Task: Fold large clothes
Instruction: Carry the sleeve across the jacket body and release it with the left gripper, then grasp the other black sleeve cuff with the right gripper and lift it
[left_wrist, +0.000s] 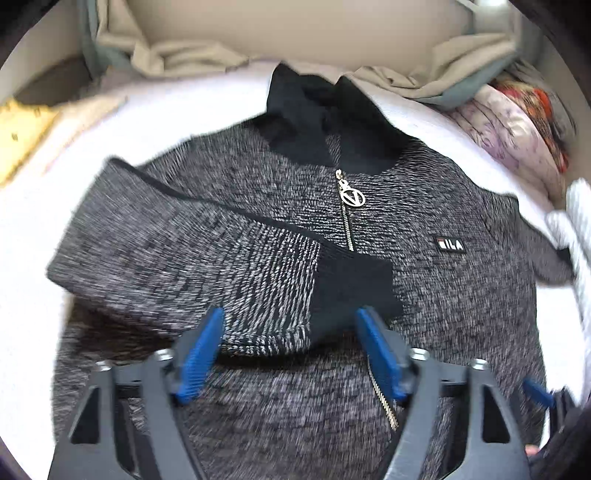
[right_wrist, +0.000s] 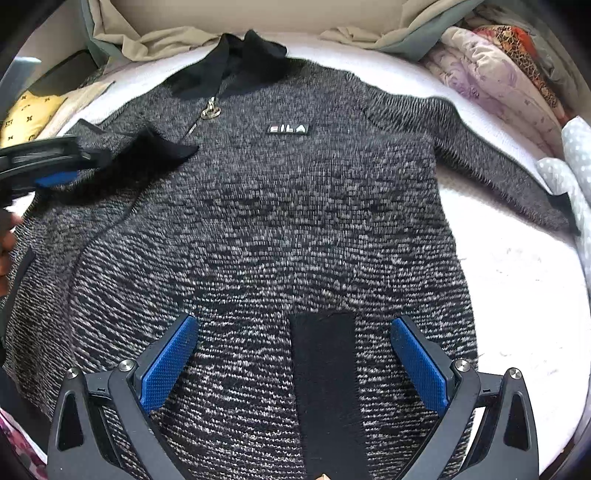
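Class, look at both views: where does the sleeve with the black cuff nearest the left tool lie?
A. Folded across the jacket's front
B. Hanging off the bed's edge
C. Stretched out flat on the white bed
A: the sleeve lies across the jacket front, its black cuff by the zipper.

Grey-and-black marled knit zip jacket (left_wrist: 443, 314): hem cut off by bottom edge in both views. Left wrist view motion-blurred; rectangular chest logo badge (left_wrist: 450, 244) lettering partly illegible. Folded sleeve's black ribbed cuff (left_wrist: 351, 284) hides zipper midsection.

Left gripper (left_wrist: 291, 354) jaws wide apart, angled downward, right gripper (right_wrist: 293, 365) likewise open, seemingly empty.
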